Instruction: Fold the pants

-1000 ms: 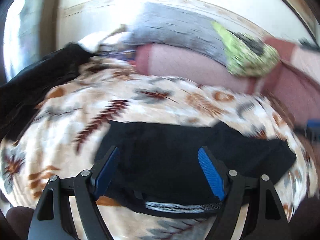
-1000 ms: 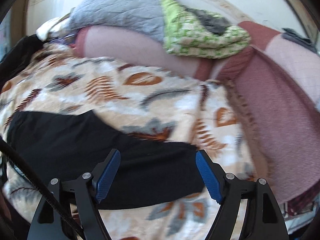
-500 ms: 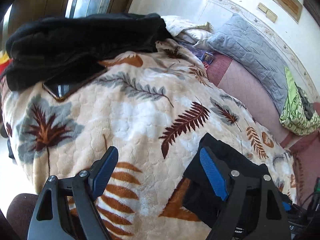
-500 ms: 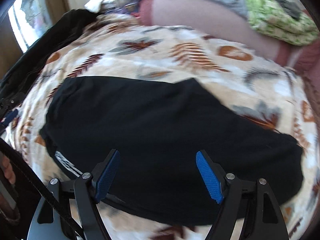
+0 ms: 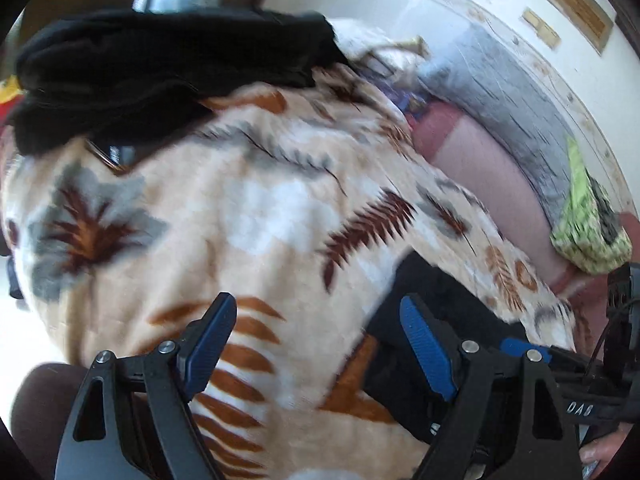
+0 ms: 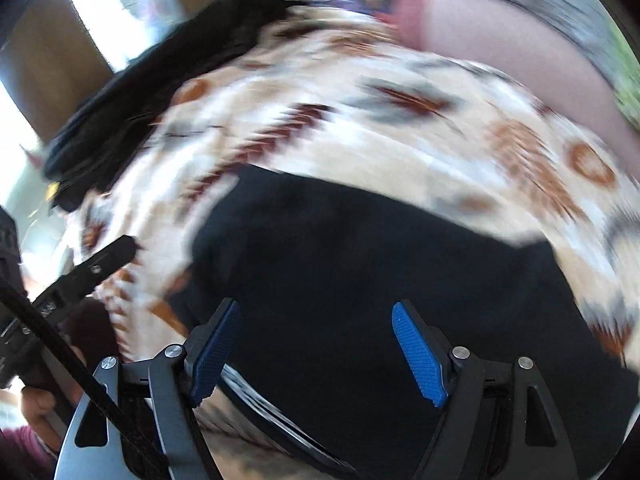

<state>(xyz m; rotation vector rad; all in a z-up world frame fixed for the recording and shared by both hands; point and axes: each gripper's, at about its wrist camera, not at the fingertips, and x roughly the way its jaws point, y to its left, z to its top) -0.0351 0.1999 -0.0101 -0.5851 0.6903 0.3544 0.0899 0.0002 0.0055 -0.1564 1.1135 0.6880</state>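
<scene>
The black pants (image 6: pixel 360 272) lie flat on a leaf-patterned blanket (image 6: pixel 400 128), their waistband with white lettering nearest the right gripper. My right gripper (image 6: pixel 316 344) is open and empty, just above the pants near the waistband. My left gripper (image 5: pixel 316 344) is open and empty over the blanket (image 5: pixel 240 220), left of the pants' edge (image 5: pixel 440 300). The left gripper's finger (image 6: pixel 100 264) shows at the left edge of the right wrist view. The right gripper's body (image 5: pixel 580 380) shows at the lower right of the left wrist view.
A pile of black clothing (image 5: pixel 160 72) lies at the blanket's far left, with a phone (image 5: pixel 116 156) beside it. A grey pillow (image 5: pixel 520 108) and a green patterned cloth (image 5: pixel 588 224) rest on the pink bedding (image 5: pixel 488 176) by the wall.
Both views are motion-blurred. The right gripper has swung left across the pants toward the waistband end. The left gripper has shifted slightly over the blanket. Both stay open.
</scene>
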